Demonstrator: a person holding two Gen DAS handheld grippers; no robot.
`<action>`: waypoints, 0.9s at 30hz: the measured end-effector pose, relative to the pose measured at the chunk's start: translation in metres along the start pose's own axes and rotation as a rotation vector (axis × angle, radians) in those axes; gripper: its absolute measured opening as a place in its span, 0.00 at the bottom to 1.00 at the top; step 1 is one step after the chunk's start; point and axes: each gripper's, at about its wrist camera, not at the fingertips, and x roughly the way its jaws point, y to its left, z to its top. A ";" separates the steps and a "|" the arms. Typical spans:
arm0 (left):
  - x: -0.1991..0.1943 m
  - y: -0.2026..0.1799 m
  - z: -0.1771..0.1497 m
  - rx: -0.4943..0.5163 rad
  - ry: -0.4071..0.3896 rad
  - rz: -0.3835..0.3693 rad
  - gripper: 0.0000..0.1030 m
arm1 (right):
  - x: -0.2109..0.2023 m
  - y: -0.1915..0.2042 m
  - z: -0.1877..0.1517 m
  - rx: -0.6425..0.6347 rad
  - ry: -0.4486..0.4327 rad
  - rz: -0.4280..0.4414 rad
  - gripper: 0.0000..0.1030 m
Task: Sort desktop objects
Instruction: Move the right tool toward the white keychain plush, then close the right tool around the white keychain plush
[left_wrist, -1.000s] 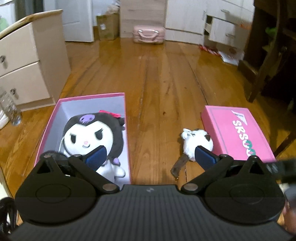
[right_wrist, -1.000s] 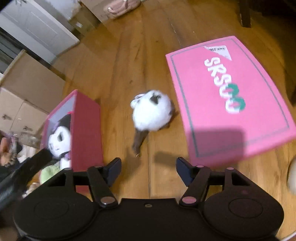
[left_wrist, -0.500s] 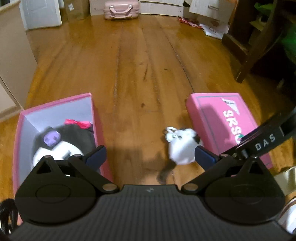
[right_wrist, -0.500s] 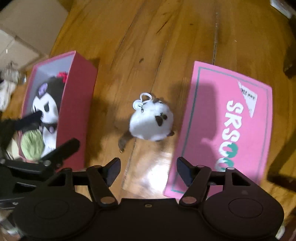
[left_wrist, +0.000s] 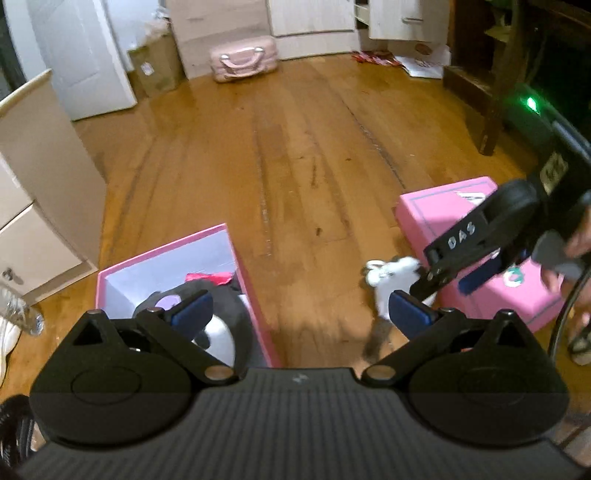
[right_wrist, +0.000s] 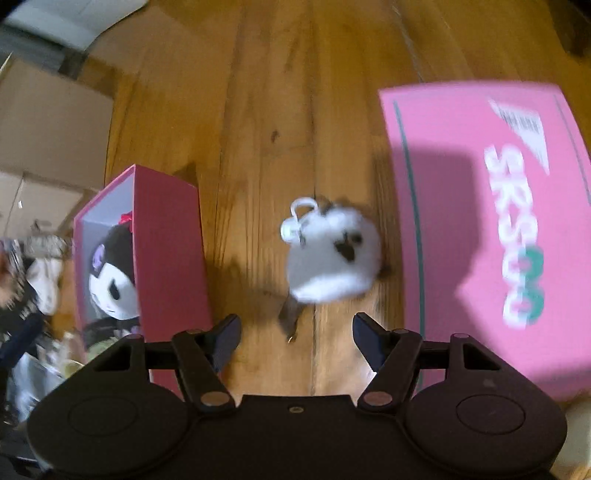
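Note:
A small white fluffy plush keychain (right_wrist: 332, 258) with a brown tail lies on the wood floor between an open pink box (right_wrist: 170, 258) and a pink box lid (right_wrist: 480, 221). A black-and-white plush doll (right_wrist: 110, 273) lies inside the open box. My right gripper (right_wrist: 295, 332) is open and empty, hovering just above the keychain. My left gripper (left_wrist: 299, 310) is open and empty, above the floor between the open box (left_wrist: 166, 258) and the keychain (left_wrist: 391, 280). The right gripper (left_wrist: 450, 284) shows in the left wrist view, over the lid (left_wrist: 461, 210).
Beige drawers (left_wrist: 33, 206) stand at the left. A pink case (left_wrist: 243, 62) and a cardboard box (left_wrist: 155, 66) sit at the far wall. Dark furniture legs (left_wrist: 491, 110) stand at the right. A clear bottle (left_wrist: 18, 310) lies at the left.
My right gripper has come down closer over the keychain. My left gripper has tilted up and pulled back; the open box sits lower in its view.

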 end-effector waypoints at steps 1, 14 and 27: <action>-0.001 0.002 -0.005 -0.006 -0.009 -0.005 1.00 | 0.002 0.002 0.002 -0.013 -0.009 -0.017 0.70; 0.054 0.011 -0.011 0.002 0.032 -0.072 1.00 | 0.050 -0.011 0.029 -0.020 0.031 -0.078 0.73; 0.059 0.012 -0.025 -0.036 0.024 -0.093 1.00 | 0.060 -0.007 0.026 -0.117 -0.023 -0.166 0.63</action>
